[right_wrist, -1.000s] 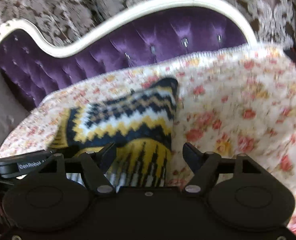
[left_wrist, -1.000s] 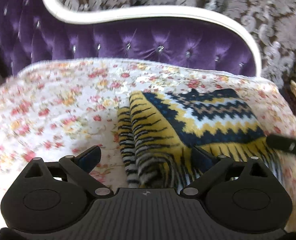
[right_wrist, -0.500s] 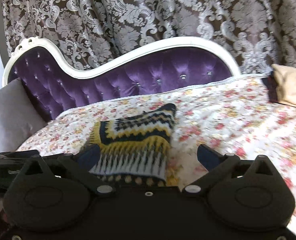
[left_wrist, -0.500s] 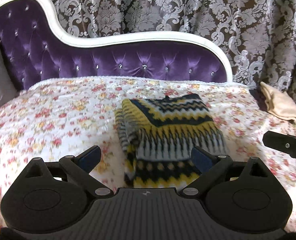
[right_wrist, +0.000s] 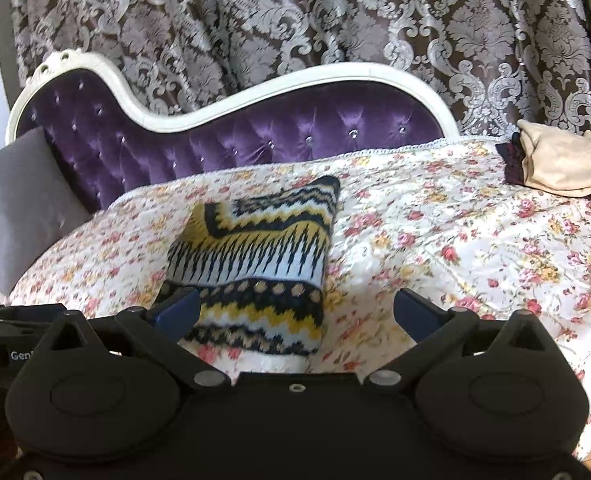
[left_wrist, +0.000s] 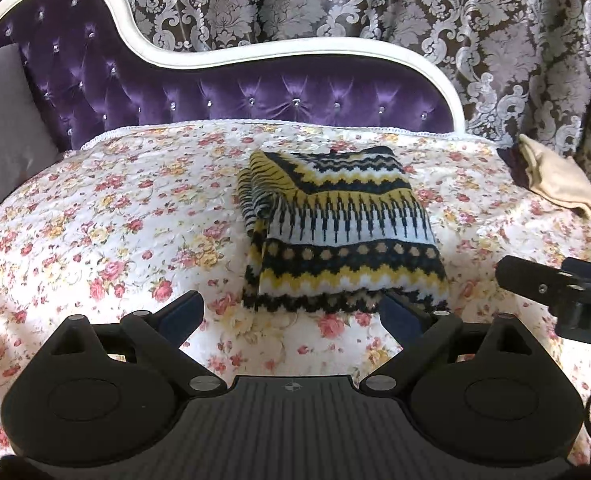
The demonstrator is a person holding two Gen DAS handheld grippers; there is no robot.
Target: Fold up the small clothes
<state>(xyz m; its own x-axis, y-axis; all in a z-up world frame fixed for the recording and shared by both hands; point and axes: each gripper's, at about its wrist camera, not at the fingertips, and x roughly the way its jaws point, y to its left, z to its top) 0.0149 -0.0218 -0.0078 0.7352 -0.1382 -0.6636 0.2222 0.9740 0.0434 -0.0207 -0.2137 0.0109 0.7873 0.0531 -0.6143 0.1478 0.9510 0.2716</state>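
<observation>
sweater (left_wrist: 339,232) lies folded on the flowery bed cover (left_wrist: 115,220), let go now. left tongs (left_wrist: 291,316) and right tongs (right_wrist: 295,308) have pulled back, both spread wide and empty; this one looks done

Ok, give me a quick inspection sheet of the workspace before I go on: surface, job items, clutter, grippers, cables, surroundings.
Surface: floral quilt spread over the purple tufted chaise.
Job's things: patterned knit garment lies folded on the quilt, free of both grippers.
Clutter: beige cloth at the quilt's far right end, on something dark; what that is cannot be told.
Grippers: left gripper open, nothing between its jaws; right gripper wide open, holding nothing.
Cables: nothing seen.
Surroundings: damask curtain behind, grey cushion at the left end.
</observation>
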